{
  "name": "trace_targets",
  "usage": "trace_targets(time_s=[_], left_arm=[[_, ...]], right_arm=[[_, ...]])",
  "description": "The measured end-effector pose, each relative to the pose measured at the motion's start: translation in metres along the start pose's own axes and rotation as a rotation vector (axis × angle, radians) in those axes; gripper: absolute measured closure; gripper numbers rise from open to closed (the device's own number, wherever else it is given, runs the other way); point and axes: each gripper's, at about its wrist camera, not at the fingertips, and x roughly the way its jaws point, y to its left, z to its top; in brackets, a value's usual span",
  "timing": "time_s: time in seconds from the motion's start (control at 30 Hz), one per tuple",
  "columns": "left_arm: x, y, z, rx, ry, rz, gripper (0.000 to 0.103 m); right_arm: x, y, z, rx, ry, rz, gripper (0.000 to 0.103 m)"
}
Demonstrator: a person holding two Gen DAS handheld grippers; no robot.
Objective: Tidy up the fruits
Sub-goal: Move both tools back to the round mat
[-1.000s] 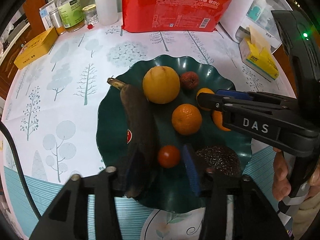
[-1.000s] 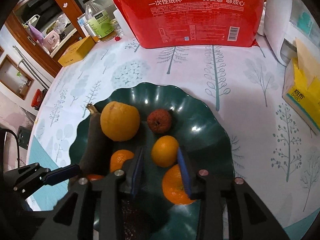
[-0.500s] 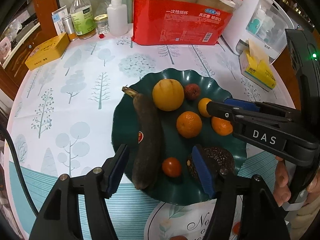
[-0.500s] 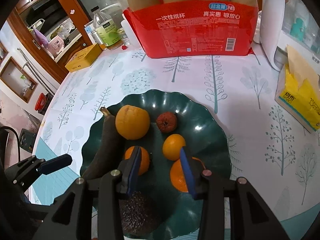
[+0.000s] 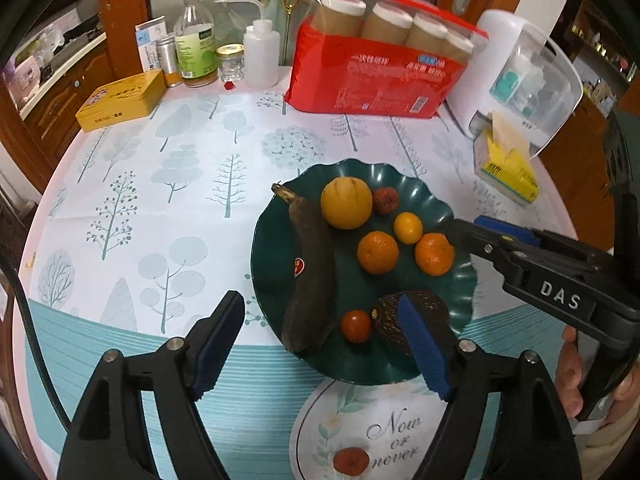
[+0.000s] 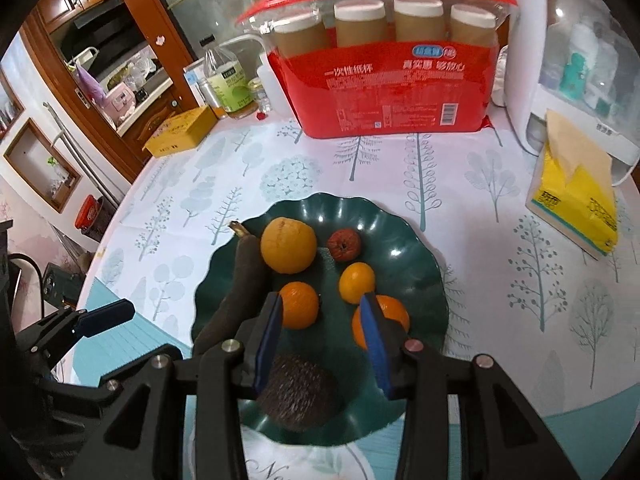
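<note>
Now every fruit sits on the green plate (image 5: 460,288): the dark banana (image 5: 310,264) lies with its long axis from twelve to six o'clock along the plate's nine o'clock side, the avocado (image 5: 390,320) at five. Above the plate's six o'clock rim, the left claw (image 5: 320,340) has just been opening and stands wide, empty, nearest the banana. Beside it, the right claw (image 6: 322,336) stands narrow, gripping nothing, over the bench (image 5: 160,184).
</note>
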Motion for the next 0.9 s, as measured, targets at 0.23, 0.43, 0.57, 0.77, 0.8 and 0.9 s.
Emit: trace_targets(time_s=[0.23, 0.43, 0.57, 0.77, 0.8, 0.9], left_arm=[[-0.041, 0.005, -0.005, -0.045, -0.059, -0.04, 0.017], [-0.072, -0.003, -0.016, -0.013, -0.119, -0.048, 0.016], [-0.085, -0.008, -0.031, 0.024, -0.159, -0.069, 0.016], [-0.088, -0.01, -0.06, 0.05, -0.19, -0.109, 0.016], [-0.086, -0.009, -0.065, 0.051, -0.188, -0.115, 0.016], [-0.078, -0.008, -0.078, 0.058, -0.173, -0.12, 0.016]], right_arm=[[-0.043, 0.011, -0.014, -0.001, -0.056, -0.003, 0.062], [-0.082, 0.022, -0.038, -0.009, -0.111, -0.026, 0.062], [-0.103, 0.024, -0.062, 0.013, -0.134, -0.043, 0.062], [-0.117, 0.02, -0.104, 0.067, -0.137, -0.073, 0.062], [-0.118, 0.019, -0.111, 0.076, -0.135, -0.077, 0.062], [-0.118, 0.016, -0.134, 0.102, -0.121, -0.099, 0.06]])
